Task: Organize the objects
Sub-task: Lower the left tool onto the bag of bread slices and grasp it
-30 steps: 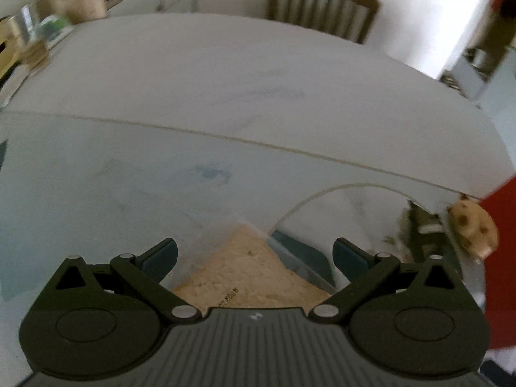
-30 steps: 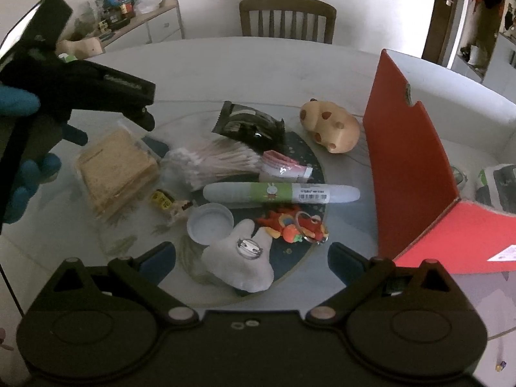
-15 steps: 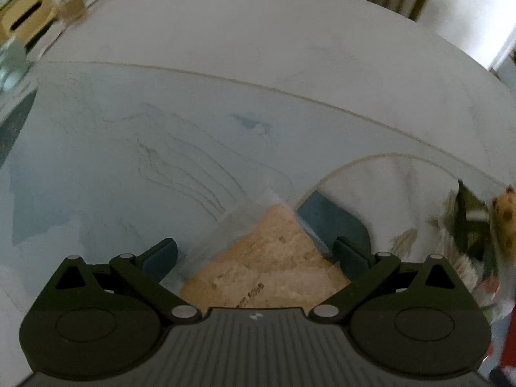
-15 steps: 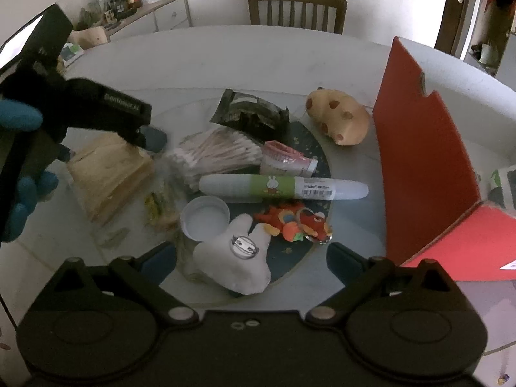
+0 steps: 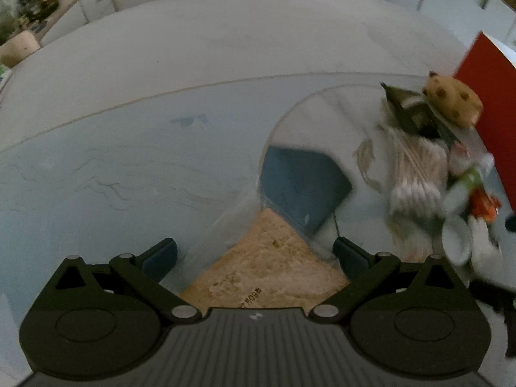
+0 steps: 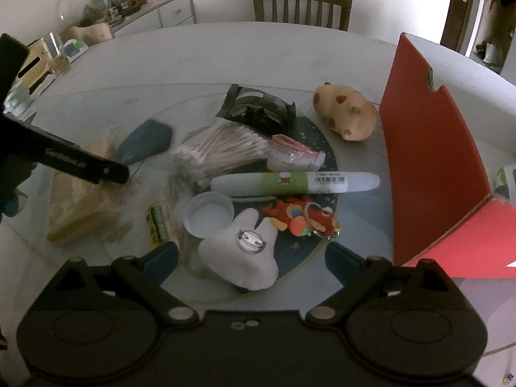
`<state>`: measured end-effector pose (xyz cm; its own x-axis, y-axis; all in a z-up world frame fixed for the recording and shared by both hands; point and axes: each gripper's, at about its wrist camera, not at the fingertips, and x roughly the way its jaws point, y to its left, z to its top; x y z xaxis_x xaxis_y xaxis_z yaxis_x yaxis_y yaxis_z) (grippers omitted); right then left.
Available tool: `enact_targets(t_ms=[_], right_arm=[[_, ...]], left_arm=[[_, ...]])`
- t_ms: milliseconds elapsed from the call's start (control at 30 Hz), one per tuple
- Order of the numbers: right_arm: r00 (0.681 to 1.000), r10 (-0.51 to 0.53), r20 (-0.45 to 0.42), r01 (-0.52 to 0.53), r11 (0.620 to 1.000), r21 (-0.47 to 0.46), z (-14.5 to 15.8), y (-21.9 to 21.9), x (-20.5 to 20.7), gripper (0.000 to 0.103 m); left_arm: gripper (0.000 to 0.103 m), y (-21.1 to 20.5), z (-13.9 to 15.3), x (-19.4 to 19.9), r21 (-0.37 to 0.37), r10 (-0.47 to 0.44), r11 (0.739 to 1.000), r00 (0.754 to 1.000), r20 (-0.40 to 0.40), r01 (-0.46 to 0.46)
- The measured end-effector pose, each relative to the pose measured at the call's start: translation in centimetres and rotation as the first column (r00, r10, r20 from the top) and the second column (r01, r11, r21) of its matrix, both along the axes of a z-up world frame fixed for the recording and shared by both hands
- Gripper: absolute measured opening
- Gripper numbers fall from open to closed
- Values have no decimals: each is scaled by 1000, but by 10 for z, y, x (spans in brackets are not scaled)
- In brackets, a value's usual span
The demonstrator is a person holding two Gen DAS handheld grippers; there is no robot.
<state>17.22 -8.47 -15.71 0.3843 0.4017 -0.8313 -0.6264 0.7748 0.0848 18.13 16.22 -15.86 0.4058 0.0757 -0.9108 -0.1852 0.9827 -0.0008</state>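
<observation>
A sandwich in a clear bag (image 5: 267,267) lies on the glass turntable (image 5: 129,177), right between the wide-apart fingers of my left gripper (image 5: 254,251), which is open. In the right wrist view the same bag (image 6: 74,206) sits at the left, under a black finger (image 6: 87,166) of the left gripper. My right gripper (image 6: 253,254) is open, hovering over a white plush with a metal pin (image 6: 242,254). Beyond it lie a white cap (image 6: 208,214), an orange keychain (image 6: 300,219), a green-and-white tube (image 6: 293,182), cotton swabs (image 6: 222,148), a dark packet (image 6: 254,109) and a tan spotted toy (image 6: 345,116).
An open red box (image 6: 432,167) stands at the right edge of the pile. A wooden chair (image 6: 301,6) is at the table's far side, and a cluttered sideboard (image 6: 145,9) stands at the back left. A glass and tissue box (image 6: 32,67) sit at the table's left rim.
My left gripper has swung right and moved further over the bagged sandwich, so the pile and red box now show at its right. The right gripper has edged closer to the white plush.
</observation>
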Motion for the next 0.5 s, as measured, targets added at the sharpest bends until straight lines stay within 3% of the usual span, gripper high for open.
enact_targets(t_ms=[233,400,500], right_arm=[[1000,11,2,-11,1000,3,1,-1,-2,98],[1000,23,-8,-23,1000,-3,-4,2,-2,97],[999,34,-10,-34,999,-8,-6,3,-2,94]], left_arm=[[103,6,24,-32,-79,116,990,993,21,-114],[103,2,22,-37,-119,224,967,975,-14,-224],[103,-1,15,-36,-103,236,966,972,-20,-237]])
